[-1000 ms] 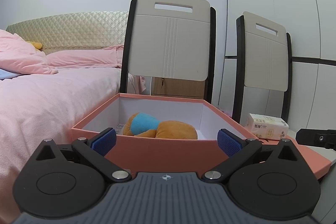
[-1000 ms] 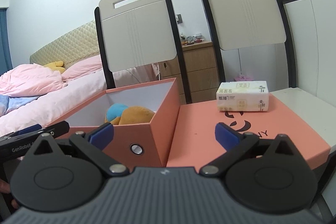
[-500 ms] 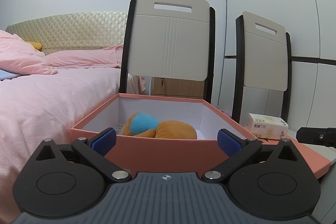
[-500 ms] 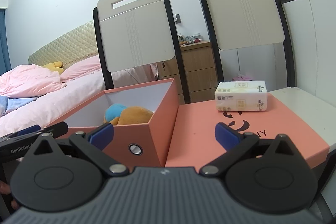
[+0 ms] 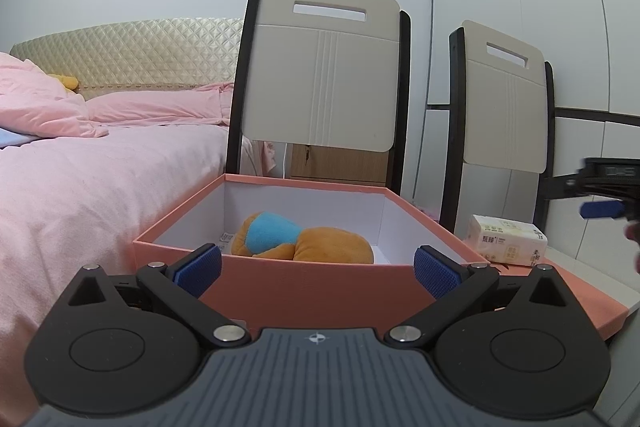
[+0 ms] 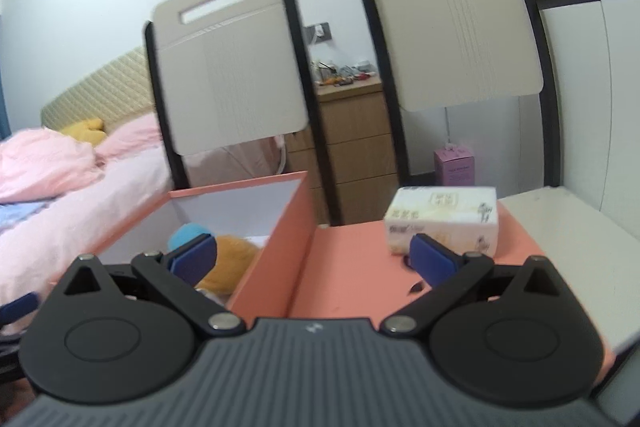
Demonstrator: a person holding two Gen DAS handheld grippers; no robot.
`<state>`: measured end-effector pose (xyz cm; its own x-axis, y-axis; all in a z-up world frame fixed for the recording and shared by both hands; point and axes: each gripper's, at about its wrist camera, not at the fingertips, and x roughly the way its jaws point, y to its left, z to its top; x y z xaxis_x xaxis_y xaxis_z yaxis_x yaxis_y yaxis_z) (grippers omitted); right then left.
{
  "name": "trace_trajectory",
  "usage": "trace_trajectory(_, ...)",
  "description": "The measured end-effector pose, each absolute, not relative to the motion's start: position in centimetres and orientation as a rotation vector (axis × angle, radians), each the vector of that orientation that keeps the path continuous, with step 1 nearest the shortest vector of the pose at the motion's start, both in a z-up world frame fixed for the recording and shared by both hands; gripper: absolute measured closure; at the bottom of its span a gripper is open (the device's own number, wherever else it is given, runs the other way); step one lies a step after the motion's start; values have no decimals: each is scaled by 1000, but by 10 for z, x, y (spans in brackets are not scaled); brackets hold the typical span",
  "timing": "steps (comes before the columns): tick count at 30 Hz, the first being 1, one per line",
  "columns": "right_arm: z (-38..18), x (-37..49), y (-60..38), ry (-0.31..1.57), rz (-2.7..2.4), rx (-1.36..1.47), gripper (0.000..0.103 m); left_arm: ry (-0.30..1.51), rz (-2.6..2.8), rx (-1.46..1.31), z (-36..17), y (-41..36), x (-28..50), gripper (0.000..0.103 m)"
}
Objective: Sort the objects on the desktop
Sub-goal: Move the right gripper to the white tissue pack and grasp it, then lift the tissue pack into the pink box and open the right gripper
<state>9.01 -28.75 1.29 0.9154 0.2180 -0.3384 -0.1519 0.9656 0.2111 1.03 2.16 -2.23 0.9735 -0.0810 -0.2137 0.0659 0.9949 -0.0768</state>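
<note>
An open salmon box (image 5: 312, 287) (image 6: 276, 251) holds an orange and blue plush toy (image 5: 304, 241) (image 6: 224, 251). A white tissue pack (image 5: 506, 239) (image 6: 444, 223) lies on the flat salmon lid (image 5: 576, 291) (image 6: 352, 279) to the box's right. My left gripper (image 5: 318, 269) is open and empty, just short of the box's near wall. My right gripper (image 6: 312, 259) is open and empty, above the lid and the box's right wall, with the tissue pack just beyond its right finger. It also shows at the right edge of the left wrist view (image 5: 600, 203).
Two beige chairs with black frames (image 5: 324, 79) (image 6: 452, 35) stand close behind the box and lid. A bed with pink bedding (image 5: 88, 179) lies to the left. A wooden drawer unit (image 6: 352, 143) and a small purple box (image 6: 454, 167) stand behind. The white tabletop (image 6: 568, 239) extends right.
My right gripper has risen and moved forward towards the tissue pack, so the pack and box look closer and lower. The left gripper has hardly moved.
</note>
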Motion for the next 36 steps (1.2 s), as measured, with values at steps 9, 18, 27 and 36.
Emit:
trace_trajectory(9,-10,205,-316,488,51,85,0,240,-81,-89,-24,24,14,0)
trace_trajectory(18,-2,295,-319,752,442,-407,0,269,-82,-108,-28,28,20,0)
trace_trajectory(27,-24,343,-315,866,714,-713,0,309,-92,-155,-32,37,29,0)
trace_trajectory(36,-44,390,-329,1041,801,-672,0,350,-86,-183,-38,44,41,0)
